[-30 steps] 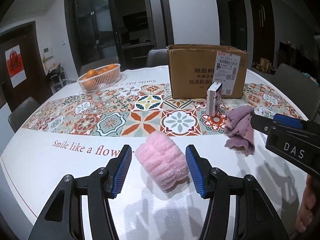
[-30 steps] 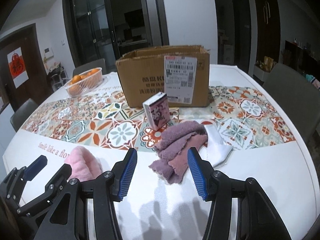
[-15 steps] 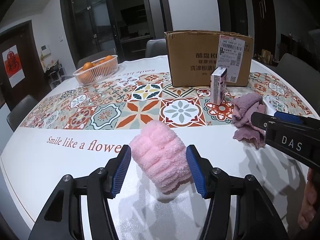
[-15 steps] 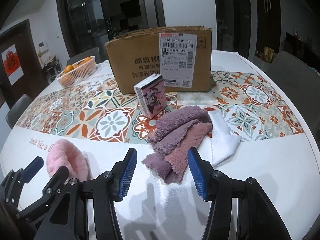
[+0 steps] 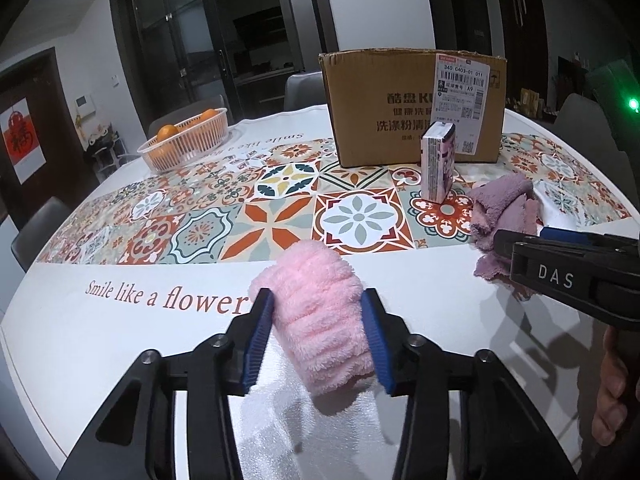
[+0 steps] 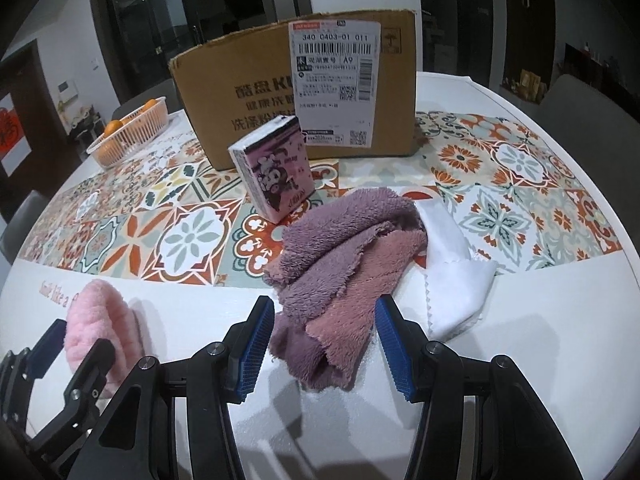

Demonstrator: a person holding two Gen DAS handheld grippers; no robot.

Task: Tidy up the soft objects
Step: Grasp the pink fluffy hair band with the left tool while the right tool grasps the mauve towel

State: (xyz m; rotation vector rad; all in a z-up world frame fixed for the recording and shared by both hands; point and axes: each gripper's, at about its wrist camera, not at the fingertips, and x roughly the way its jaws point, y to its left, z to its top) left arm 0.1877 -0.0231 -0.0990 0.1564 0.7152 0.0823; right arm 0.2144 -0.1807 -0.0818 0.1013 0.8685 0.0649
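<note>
Left hand-held gripper [image 5: 318, 338] has just closed onto the pink fluffy headband [image 5: 316, 316]; right hand-held gripper [image 6: 324, 344], jaws apart, straddles the purple towel [image 6: 340, 264]; next, squeeze and lift.

Table [image 6: 520, 360], pink fluffy roll [image 5: 320, 320], purple cloths [image 6: 344, 272], box [image 6: 300, 92]

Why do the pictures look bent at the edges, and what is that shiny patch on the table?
Left wrist view: a fisheye lens curves the white table; glare sits below the fluffy pink cloth. Right wrist view: same curving, dark corners, tool shadows under the purple fleece cloth.
</note>
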